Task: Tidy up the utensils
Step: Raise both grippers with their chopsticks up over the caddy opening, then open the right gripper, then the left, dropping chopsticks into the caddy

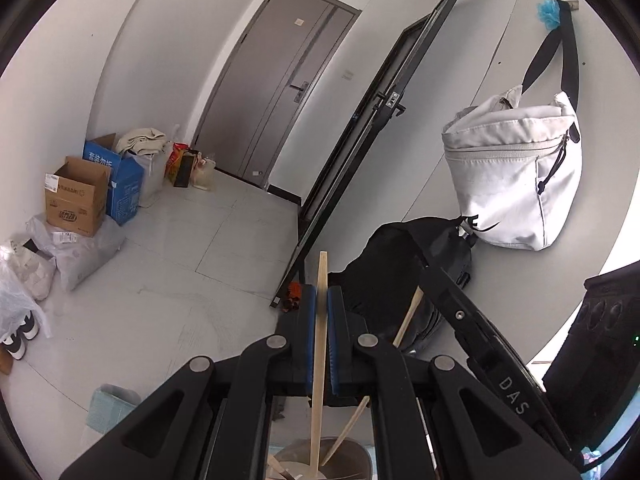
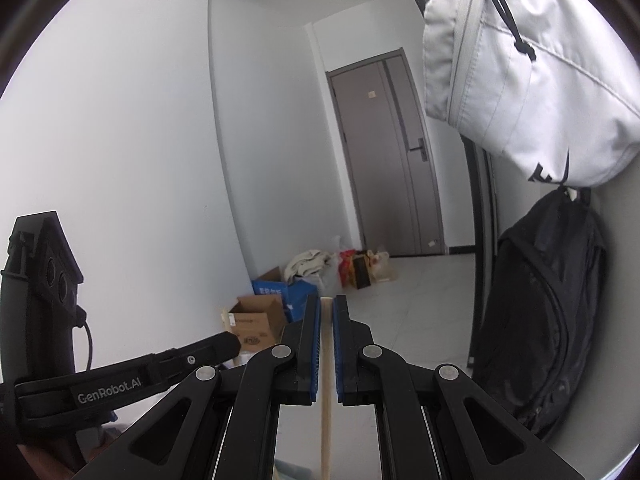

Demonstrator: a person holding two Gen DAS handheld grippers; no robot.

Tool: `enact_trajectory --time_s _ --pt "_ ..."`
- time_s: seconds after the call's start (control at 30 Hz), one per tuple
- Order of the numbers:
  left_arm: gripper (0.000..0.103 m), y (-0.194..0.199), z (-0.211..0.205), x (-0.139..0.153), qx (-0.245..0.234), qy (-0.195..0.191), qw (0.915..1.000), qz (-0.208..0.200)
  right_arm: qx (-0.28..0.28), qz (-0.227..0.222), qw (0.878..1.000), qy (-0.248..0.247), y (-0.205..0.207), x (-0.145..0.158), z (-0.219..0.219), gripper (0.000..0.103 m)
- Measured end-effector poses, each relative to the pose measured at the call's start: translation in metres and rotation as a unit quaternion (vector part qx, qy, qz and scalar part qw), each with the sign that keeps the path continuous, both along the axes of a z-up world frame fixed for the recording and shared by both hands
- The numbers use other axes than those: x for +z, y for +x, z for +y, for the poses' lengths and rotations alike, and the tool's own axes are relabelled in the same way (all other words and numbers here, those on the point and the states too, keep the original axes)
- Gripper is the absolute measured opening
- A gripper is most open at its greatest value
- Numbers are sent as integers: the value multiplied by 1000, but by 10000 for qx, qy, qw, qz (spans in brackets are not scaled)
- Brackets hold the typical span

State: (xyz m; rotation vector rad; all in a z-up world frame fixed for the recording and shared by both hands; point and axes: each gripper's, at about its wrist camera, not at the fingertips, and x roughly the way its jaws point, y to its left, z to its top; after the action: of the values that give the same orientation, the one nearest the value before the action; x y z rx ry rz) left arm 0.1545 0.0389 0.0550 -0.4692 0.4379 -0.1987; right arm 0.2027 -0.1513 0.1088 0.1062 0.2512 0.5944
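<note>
My left gripper (image 1: 322,294) is shut on a pale wooden chopstick (image 1: 319,360) that stands upright between the blue pads, its top above the fingertips. Its lower end reaches into a grey round holder (image 1: 352,458) at the bottom edge, where other wooden sticks (image 1: 406,320) lean. My right gripper (image 2: 327,304) is shut on a second wooden chopstick (image 2: 326,420), also upright between the pads. The other gripper's body (image 2: 120,380) shows at the left of the right wrist view.
A grey door (image 1: 276,92) is at the back. Cardboard boxes (image 1: 76,196) and bags sit on the floor by the left wall. A white bag (image 1: 516,172) and a black backpack (image 2: 548,312) hang on the right wall. A black frame (image 1: 376,132) leans there.
</note>
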Motion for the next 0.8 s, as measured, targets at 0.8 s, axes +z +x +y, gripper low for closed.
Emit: enact_trajectory --time_s 0.8 --pt "2 -13 3 -10 -998 -135 9930 614 854 1005 9912 141 -27 -32 -12 13"
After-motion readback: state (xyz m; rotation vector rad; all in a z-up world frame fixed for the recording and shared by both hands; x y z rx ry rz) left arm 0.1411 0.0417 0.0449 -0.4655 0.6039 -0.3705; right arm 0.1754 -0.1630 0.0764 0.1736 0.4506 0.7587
